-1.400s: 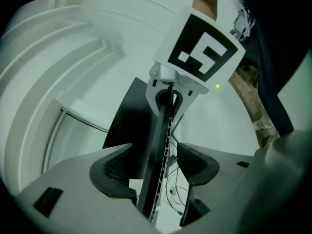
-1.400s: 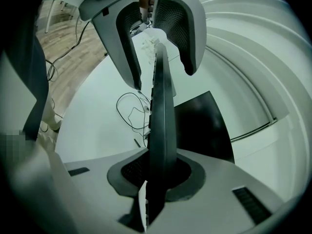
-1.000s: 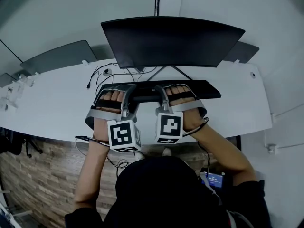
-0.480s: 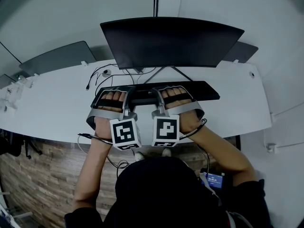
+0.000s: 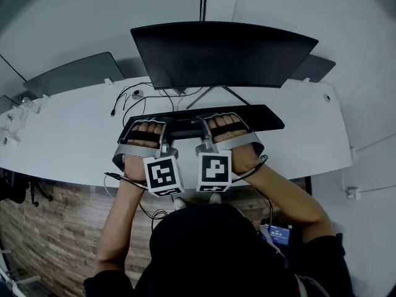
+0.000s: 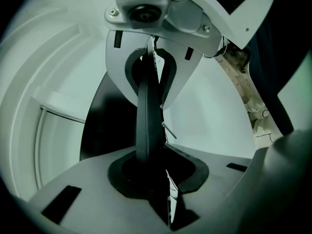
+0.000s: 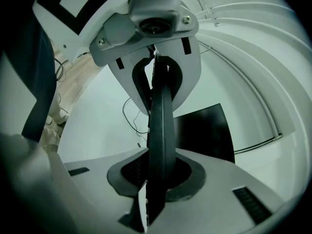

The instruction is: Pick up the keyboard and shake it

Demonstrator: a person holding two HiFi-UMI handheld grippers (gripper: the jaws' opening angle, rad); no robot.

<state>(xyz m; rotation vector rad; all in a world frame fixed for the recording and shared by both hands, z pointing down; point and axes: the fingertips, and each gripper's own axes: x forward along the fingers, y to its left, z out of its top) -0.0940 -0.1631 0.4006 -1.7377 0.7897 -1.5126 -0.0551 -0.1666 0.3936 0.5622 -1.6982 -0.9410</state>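
Left claw (image 6: 150, 123) just closed on keyboard (image 5: 266, 117): black, long, slim.

keyboard (image 5: 269, 117): left and middle hidden under both hands (image 5: 244, 156) | surface (image 5: 62, 135): end far left of right hand-held gripper (image 5: 201, 121) cut off

A long white table (image 5: 55, 141) runs from 9 to 3 o'clock in soft, even light. A dark curved monitor (image 5: 223, 54) stands at 12, with a grey panel (image 5: 77, 73) at 10 and another (image 5: 317, 67) at 2. Black cables (image 5: 127, 99) lie at 11. A pale wall (image 5: 93, 17) rises behind, and the wood-plank floor (image 5: 55, 240) shows at 8.
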